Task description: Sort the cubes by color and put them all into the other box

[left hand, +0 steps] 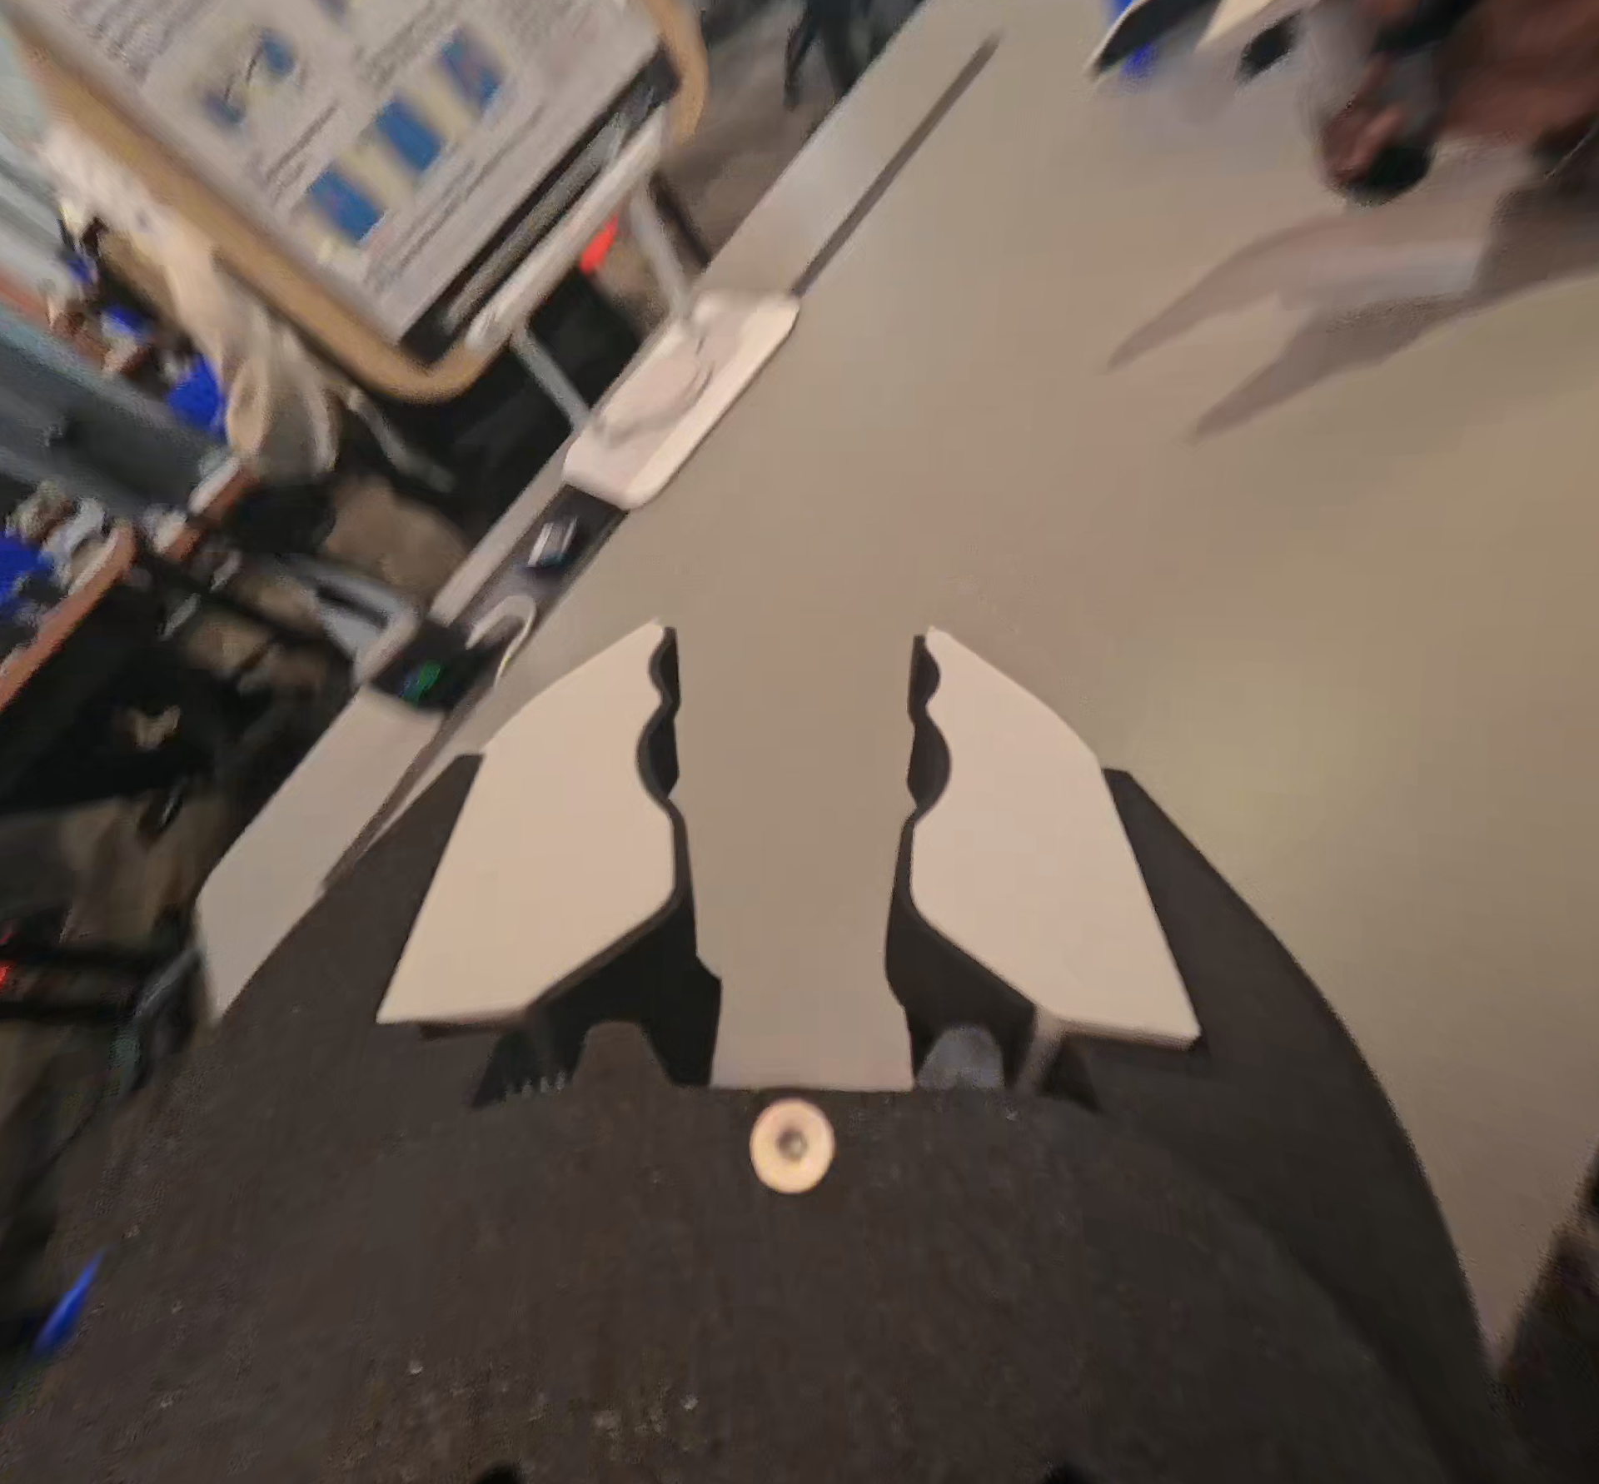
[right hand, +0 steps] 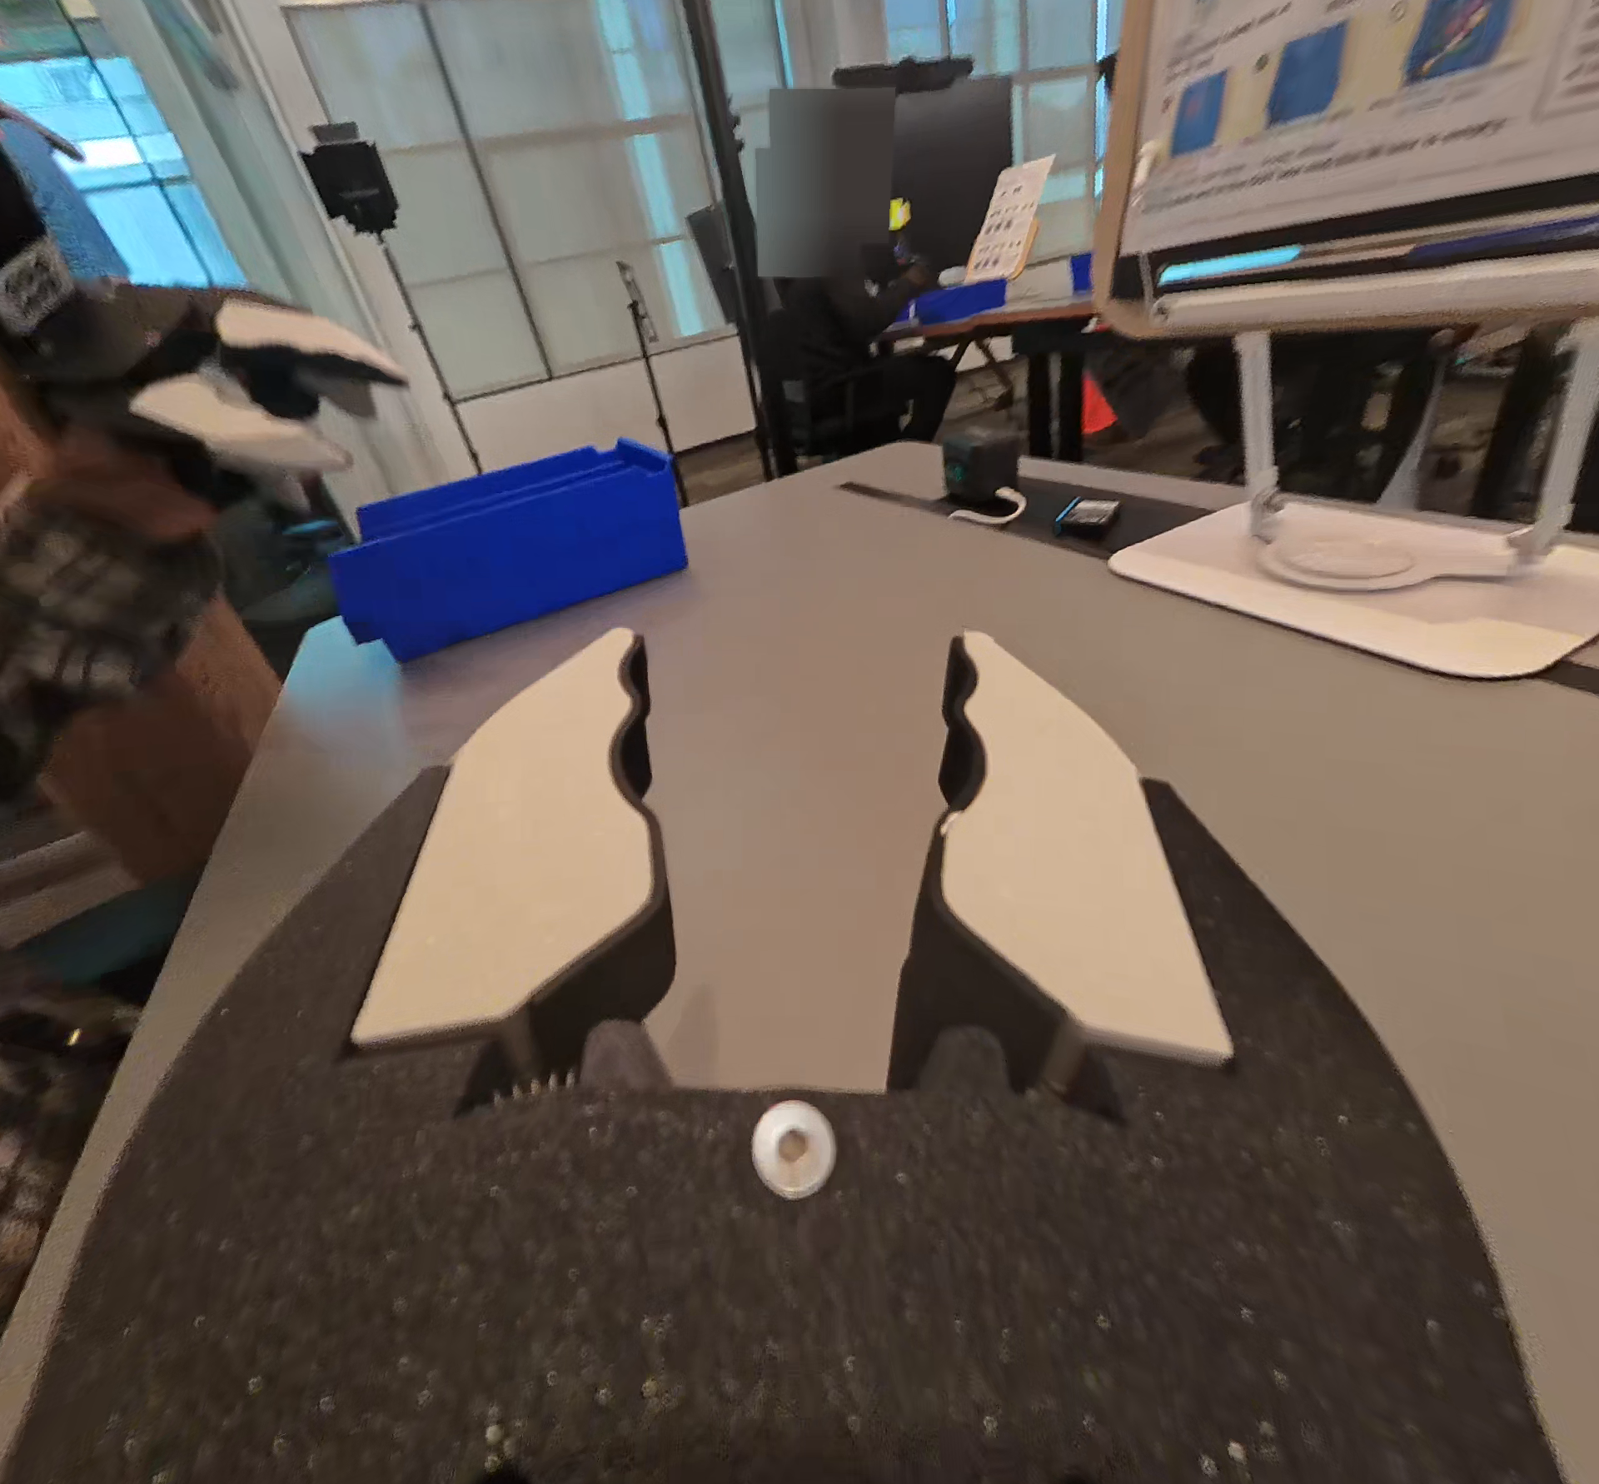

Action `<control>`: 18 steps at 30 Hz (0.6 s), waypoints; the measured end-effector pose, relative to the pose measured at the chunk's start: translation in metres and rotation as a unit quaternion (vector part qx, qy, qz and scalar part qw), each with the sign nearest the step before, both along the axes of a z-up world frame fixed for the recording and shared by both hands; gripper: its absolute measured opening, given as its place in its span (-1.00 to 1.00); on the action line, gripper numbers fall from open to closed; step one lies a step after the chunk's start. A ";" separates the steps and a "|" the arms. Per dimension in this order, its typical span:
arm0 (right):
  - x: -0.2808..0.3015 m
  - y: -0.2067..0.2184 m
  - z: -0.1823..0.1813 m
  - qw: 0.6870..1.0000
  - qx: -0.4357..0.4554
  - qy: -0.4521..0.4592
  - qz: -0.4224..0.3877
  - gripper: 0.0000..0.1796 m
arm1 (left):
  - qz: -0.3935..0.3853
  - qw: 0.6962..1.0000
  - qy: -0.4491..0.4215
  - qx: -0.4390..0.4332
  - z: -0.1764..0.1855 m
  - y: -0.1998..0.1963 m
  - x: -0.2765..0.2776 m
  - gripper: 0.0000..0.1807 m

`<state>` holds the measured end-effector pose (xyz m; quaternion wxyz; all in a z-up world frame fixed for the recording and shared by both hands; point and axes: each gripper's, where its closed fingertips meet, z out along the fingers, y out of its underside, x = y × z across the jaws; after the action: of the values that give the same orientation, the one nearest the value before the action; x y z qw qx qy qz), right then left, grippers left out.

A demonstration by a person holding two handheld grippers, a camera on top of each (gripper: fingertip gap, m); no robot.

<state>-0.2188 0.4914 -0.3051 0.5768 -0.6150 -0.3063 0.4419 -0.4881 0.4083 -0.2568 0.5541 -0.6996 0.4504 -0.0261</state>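
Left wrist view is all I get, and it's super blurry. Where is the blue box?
Observer: In the right wrist view, the blue box stands on the grey table, near its left edge.
Operator: What's inside it?
Observer: Cannot tell. From there only its outer walls show.
Operator: Are the other tongs holding something?
Observer: No. The right tongs are open, with only bare table between them.
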 end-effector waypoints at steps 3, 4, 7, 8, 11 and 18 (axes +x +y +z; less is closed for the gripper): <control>-0.002 0.001 -0.015 1.000 -0.005 -0.022 0.002 -0.29 | 0.082 0.989 0.076 -0.099 -0.001 -0.008 -0.092 -0.43; -0.003 0.001 -0.017 1.000 -0.012 -0.021 0.008 -0.29 | 0.114 0.977 0.112 -0.141 -0.006 -0.010 -0.124 -0.43; -0.005 0.001 -0.018 1.000 -0.015 -0.019 0.014 -0.29 | 0.219 0.915 0.188 -0.282 -0.024 -0.021 -0.208 -0.46; -0.006 0.000 -0.018 1.000 -0.012 -0.021 0.016 -0.29 | 0.251 0.887 0.197 -0.334 -0.033 -0.026 -0.227 -0.49; -0.008 -0.004 -0.018 0.999 0.001 -0.032 0.024 -0.29 | 0.324 0.799 0.232 -0.451 -0.061 -0.036 -0.272 -0.53; -0.006 -0.009 -0.017 0.998 0.020 -0.049 0.033 -0.28 | 0.405 0.625 0.296 -0.598 -0.117 -0.052 -0.323 -0.51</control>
<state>-0.2246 0.4820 -0.3223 0.5582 -0.6137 -0.3637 0.4237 -0.8110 0.3561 -0.3740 -0.1954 -0.9586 0.1470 0.1457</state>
